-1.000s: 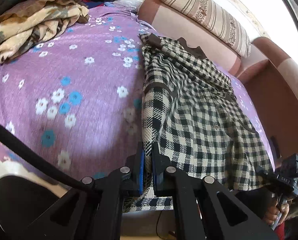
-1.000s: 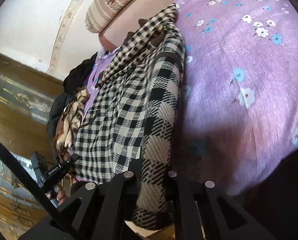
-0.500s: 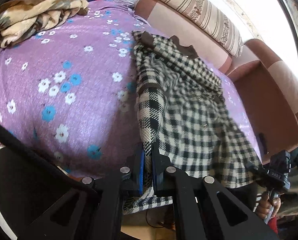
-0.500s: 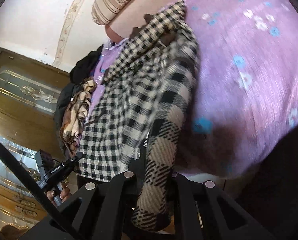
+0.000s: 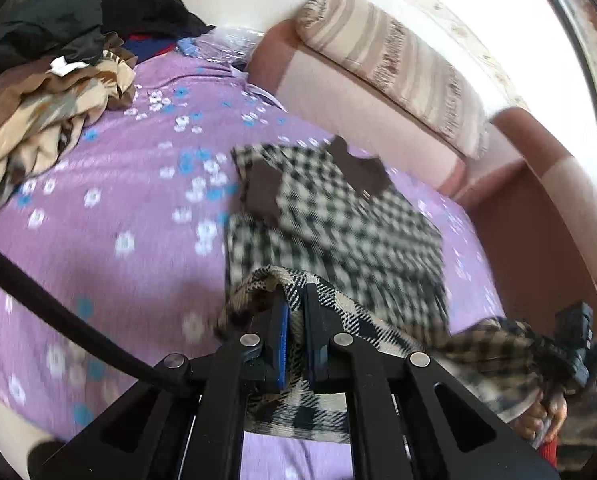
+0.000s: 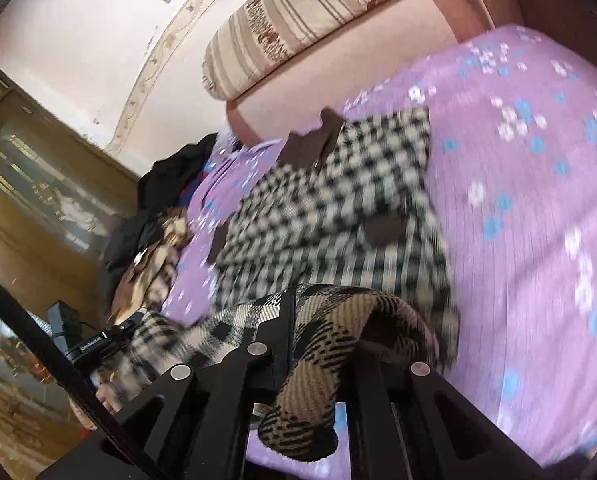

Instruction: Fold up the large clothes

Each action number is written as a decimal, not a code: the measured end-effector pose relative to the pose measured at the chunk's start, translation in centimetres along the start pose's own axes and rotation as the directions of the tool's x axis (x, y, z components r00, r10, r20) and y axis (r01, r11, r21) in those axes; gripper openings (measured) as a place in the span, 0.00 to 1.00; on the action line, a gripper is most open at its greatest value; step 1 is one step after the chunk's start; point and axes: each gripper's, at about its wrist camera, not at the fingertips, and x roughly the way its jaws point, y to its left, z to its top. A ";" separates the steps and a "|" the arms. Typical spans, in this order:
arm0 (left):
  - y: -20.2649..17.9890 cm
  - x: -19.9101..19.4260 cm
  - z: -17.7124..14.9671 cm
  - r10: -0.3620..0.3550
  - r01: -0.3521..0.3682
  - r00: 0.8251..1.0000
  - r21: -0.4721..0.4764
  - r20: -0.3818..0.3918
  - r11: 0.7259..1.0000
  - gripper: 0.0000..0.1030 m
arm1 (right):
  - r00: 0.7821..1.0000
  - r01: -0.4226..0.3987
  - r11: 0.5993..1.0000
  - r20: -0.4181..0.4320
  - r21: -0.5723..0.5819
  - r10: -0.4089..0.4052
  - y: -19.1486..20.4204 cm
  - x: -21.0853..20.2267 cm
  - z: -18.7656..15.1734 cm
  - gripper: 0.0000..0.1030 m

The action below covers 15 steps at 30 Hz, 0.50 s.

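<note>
The checked garment (image 5: 338,220) lay on the bed (image 5: 110,248) at frame centre, its collar end uppermost — each hand-held gripper, left (image 5: 294,320) and right (image 6: 294,320), was clamped on the lifted hem, equally near.

Left claw (image 5: 294,336) and right claw (image 6: 322,344) are both clamped tight, held level side by side.

— How's your light?
— Bright daylight floods in from your far right; in the left wrist view the wall above the striped bolster (image 5: 390,64) is blown out white.
— Sharpness?
— Poor. The checked garment (image 5: 338,232) and the flowered bed cover (image 5: 110,216) are smeared with motion blur in both views; only your tongs stay crisp.
— Edges?
— Fisheye bending throughout, with dark vignette corners. The wooden cabinet (image 6: 38,208) at your left sits dimmer.
</note>
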 end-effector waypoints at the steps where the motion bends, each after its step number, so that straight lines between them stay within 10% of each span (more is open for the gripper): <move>1: 0.0 0.9 1.2 0.014 -0.014 1.000 -0.005 0.000 1.000 0.06 | 1.000 0.016 1.000 0.007 -0.003 -0.016 0.0 0.8 1.0 0.06; 15: 1.9 14.4 10.7 0.189 -0.193 0.979 -0.059 -0.074 0.979 0.06 | 0.976 0.217 0.974 0.013 0.071 -0.218 -4.6 11.1 11.4 0.06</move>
